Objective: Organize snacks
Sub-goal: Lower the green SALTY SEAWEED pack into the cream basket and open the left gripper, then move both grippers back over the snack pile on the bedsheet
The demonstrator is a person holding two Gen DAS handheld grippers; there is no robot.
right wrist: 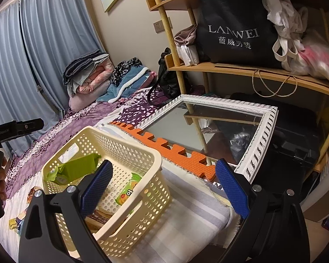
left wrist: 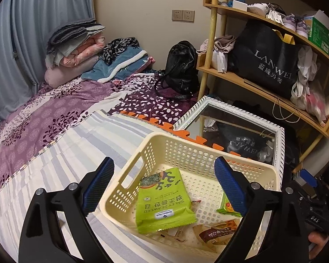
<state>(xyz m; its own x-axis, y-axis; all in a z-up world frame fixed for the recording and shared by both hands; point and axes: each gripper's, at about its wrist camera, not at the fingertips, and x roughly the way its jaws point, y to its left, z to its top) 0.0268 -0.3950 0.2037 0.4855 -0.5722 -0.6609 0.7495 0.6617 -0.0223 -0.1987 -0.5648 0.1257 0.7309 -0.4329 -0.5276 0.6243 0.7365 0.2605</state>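
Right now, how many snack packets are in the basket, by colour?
Green: 2 (salty seaweed packet, small green packet)
Brown: 1 (brown packet)
Total: 3 clearly seen in the cream basket; smaller wrappers underneath are too hidden to count.

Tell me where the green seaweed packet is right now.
The green seaweed packet lies inside the cream basket on the bed, towards its handle side, just below the open left claw.

Both the left gripper (left wrist: 164,188) and right gripper (right wrist: 164,192) point downward, jaws spread wide, gripping nothing.
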